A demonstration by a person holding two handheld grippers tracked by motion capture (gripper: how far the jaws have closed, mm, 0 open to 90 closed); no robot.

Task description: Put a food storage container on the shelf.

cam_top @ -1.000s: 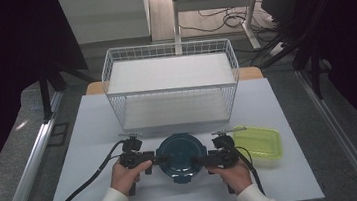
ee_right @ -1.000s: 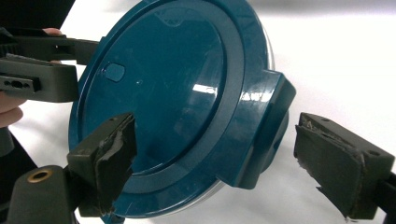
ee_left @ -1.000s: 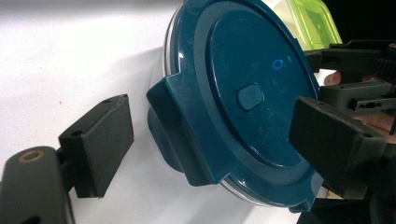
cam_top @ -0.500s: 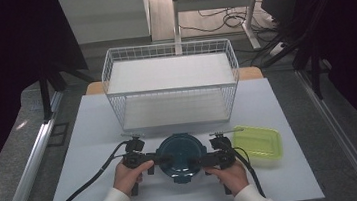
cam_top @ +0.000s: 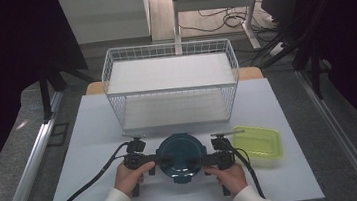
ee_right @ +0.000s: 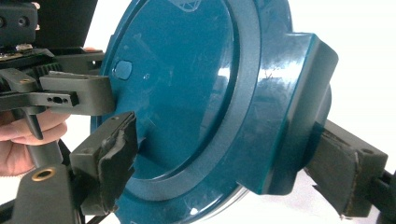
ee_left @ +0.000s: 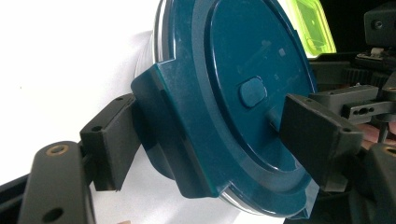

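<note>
Round dark-teal plastic container with a snap-on lid (cam_top: 181,156) sits on the white table top (cam_top: 95,139), near the front edge, in front of the white wire basket (cam_top: 171,81). A shallow yellow-green plastic box (cam_top: 257,141) lies just to its right, apart from it.

Left gripper (cam_top: 153,159): jaws straddle the lid's left locking tab (ee_left: 173,135). In the left gripper view one black pad (ee_left: 112,140) sits against the outer face of the tab, the other (ee_left: 317,135) rests over the lid's top surface. The jaws have just been closing, with the lid edge between them; a firm press on the tab cannot be made out, so the grip reads as wide, not yet clamped.

Right gripper (cam_top: 212,158): jaws span the opposite tab (ee_right: 299,107). In the right gripper view one pad (ee_right: 116,154) lies on the lid top and the other (ee_right: 341,172) behind the tab, both appearing in contact.

Compared with a second ago: container, basket and yellow-green box lie in the same places. Both hands (cam_top: 130,175) keep the same stance at either side of the lid. Only the left jaws are narrower.
</note>
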